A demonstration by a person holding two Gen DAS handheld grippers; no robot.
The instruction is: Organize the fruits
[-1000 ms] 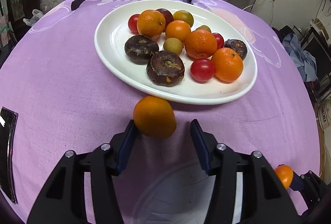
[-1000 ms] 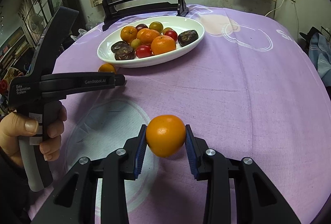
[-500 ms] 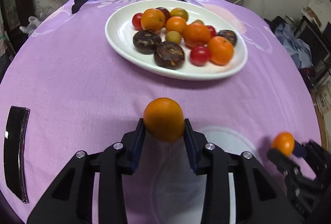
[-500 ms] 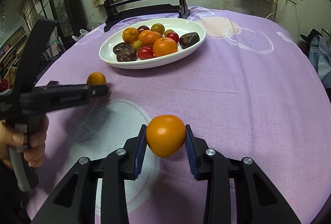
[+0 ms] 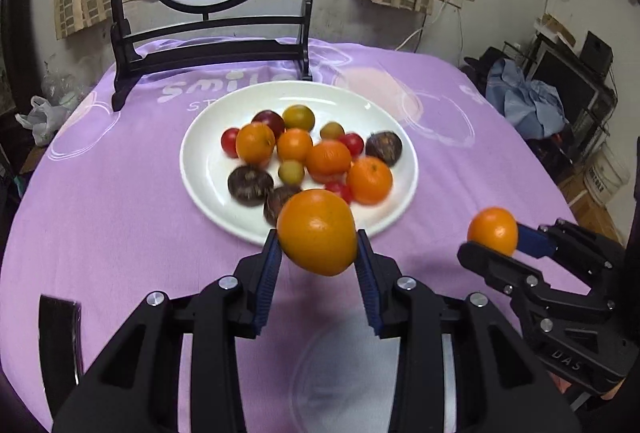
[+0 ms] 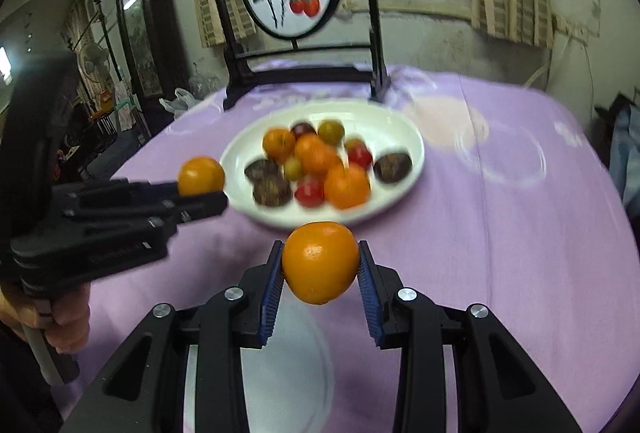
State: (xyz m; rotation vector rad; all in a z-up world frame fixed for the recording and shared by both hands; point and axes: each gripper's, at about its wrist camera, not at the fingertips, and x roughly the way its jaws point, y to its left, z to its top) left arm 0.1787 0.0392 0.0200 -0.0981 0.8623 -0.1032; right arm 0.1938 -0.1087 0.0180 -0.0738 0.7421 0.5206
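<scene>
Left wrist view: left gripper (image 5: 317, 252) clamped on an orange (image 5: 317, 231), held above the near rim of the white plate (image 5: 200, 189); bare purple tabletop (image 5: 112, 217) is left of the plate.
Right wrist view: right gripper (image 6: 320, 269) clamped on a second orange (image 6: 320, 261), held before the plate (image 6: 412, 169) rim.

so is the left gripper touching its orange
Touching. In the left wrist view both blue pads of the left gripper press the sides of the orange, which hangs clear above the cloth.
</scene>
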